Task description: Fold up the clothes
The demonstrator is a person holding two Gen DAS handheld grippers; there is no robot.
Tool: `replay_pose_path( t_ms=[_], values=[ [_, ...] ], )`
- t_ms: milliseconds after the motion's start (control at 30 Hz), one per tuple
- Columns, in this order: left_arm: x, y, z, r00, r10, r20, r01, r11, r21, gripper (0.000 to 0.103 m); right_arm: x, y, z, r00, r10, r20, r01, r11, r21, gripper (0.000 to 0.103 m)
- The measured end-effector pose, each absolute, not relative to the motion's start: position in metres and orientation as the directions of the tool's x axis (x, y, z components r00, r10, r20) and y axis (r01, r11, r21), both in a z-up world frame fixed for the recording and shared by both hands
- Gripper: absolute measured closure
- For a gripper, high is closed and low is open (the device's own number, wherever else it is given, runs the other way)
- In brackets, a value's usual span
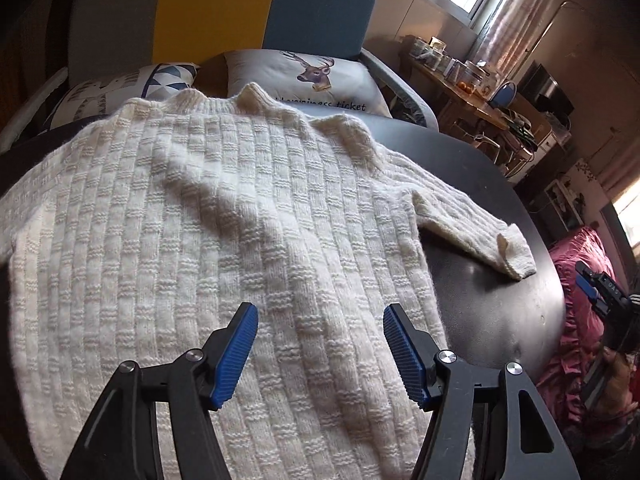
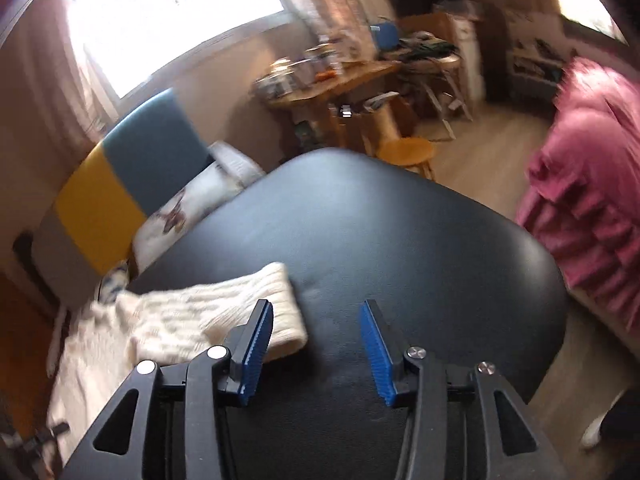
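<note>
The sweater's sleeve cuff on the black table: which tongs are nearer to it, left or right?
Right. The right tongs hang open just beside the sleeve cuff, one finger overlapping it in view. The left tongs hover open over the sweater's body, away from the cuff.

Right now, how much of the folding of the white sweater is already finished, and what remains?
Done: the cream sweater lies spread flat on the black table, with its sleeve stretched out to the side; no fold shows. In hand: nothing. The left gripper hangs open above the sweater's body, and the right gripper is open beside the sleeve cuff. Left: every fold, probably the sleeves first.
</note>
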State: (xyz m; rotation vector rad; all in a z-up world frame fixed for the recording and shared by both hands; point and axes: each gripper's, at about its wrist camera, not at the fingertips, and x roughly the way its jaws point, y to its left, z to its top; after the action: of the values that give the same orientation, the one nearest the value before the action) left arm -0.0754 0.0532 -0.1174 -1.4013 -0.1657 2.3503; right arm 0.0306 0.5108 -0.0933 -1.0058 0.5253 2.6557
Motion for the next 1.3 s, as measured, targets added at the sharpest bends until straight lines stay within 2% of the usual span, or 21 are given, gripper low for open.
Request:
replay_pose_path(
  t_ms=[67, 133, 333, 400, 433, 467, 500, 533, 567, 600, 700, 767, 800, 900, 1067, 1133, 1300],
  values=[
    [-0.074, 0.055, -0.123, -0.399, 0.403, -0.824, -0.273, -0.910, -0.312, 0.037, 0.004, 0.468, -0.096, -0.721, 0.086, -0.687, -0.222, -0.969, 0.112, 0.056],
    [-0.071, 0.052, -0.126, -0.393, 0.402, -0.827, -0.268, -0.910, -0.315, 0.037, -0.026, 0.440, -0.109, -0.701, 0.089, -0.707, -0.166, -0.985, 0.041, 0.056],
    [-0.067, 0.025, -0.137, -0.388, 0.379, -0.840, -0.201, -0.924, -0.324, 0.037, -0.093, 0.441, -0.170, -0.537, 0.081, -0.839, -0.212, -0.976, 0.042, 0.056],
    [-0.068, 0.013, -0.144, -0.375, 0.379, -0.846, -0.163, -0.926, -0.342, 0.036, -0.096, 0.437, -0.182, -0.512, 0.156, -0.845, -0.218, -0.975, -0.048, 0.056],
    [-0.069, 0.007, -0.149, -0.365, 0.382, -0.849, -0.141, -0.924, -0.356, 0.037, -0.092, 0.444, -0.180, -0.517, 0.155, -0.842, -0.241, -0.970, -0.031, 0.056],
    [-0.070, 0.001, -0.154, -0.352, 0.389, -0.852, -0.116, -0.921, -0.372, 0.037, -0.088, 0.452, -0.178, -0.524, 0.149, -0.839, -0.266, -0.964, -0.005, 0.058],
    [-0.070, -0.005, -0.159, -0.343, 0.396, -0.852, -0.095, -0.917, -0.388, 0.037, -0.084, 0.459, -0.175, -0.531, 0.143, -0.835, -0.291, -0.957, 0.021, 0.068],
    [-0.070, -0.009, -0.161, -0.340, 0.405, -0.849, -0.082, -0.912, -0.403, 0.037, -0.080, 0.467, -0.173, -0.538, 0.138, -0.831, -0.315, -0.948, 0.047, 0.084],
    [-0.069, -0.013, -0.163, -0.338, 0.415, -0.845, -0.069, -0.906, -0.417, 0.037, -0.076, 0.475, -0.170, -0.546, 0.132, -0.828, -0.339, -0.938, 0.073, 0.090],
    [-0.068, -0.015, -0.163, -0.342, 0.417, -0.842, -0.071, -0.905, -0.420, 0.037, -0.072, 0.482, -0.168, -0.553, 0.127, -0.823, -0.362, -0.927, 0.099, 0.092],
    [-0.063, -0.012, -0.155, -0.365, 0.401, -0.840, -0.103, -0.914, -0.391, 0.036, -0.046, 0.533, -0.143, -0.569, 0.247, -0.784, -0.518, -0.848, 0.108, 0.091],
    [-0.061, -0.010, -0.151, -0.373, 0.399, -0.837, -0.126, -0.916, -0.381, 0.036, -0.025, 0.576, -0.136, -0.554, 0.269, -0.787, -0.624, -0.761, 0.179, 0.084],
    [-0.061, -0.008, -0.150, -0.372, 0.406, -0.835, -0.135, -0.913, -0.384, 0.036, -0.011, 0.596, -0.135, -0.579, 0.237, -0.780, -0.643, -0.722, 0.258, 0.077],
    [-0.062, -0.002, -0.144, -0.376, 0.417, -0.828, -0.163, -0.909, -0.384, 0.036, 0.022, 0.624, -0.129, -0.638, 0.176, -0.750, -0.644, -0.655, 0.394, 0.074],
    [-0.068, 0.016, -0.128, -0.392, 0.425, -0.816, -0.244, -0.903, -0.353, 0.036, 0.039, 0.618, -0.126, -0.734, -0.016, -0.679, -0.487, -0.684, 0.543, 0.073],
    [-0.076, 0.029, -0.117, -0.400, 0.429, -0.810, -0.291, -0.898, -0.331, 0.036, 0.028, 0.603, -0.124, -0.727, -0.051, -0.685, -0.436, -0.737, 0.517, 0.073],
    [-0.114, 0.075, -0.093, -0.430, 0.428, -0.795, -0.443, -0.867, -0.227, 0.035, -0.019, 0.561, -0.137, -0.612, -0.012, -0.791, -0.375, -0.876, 0.303, 0.072]
  ],
)
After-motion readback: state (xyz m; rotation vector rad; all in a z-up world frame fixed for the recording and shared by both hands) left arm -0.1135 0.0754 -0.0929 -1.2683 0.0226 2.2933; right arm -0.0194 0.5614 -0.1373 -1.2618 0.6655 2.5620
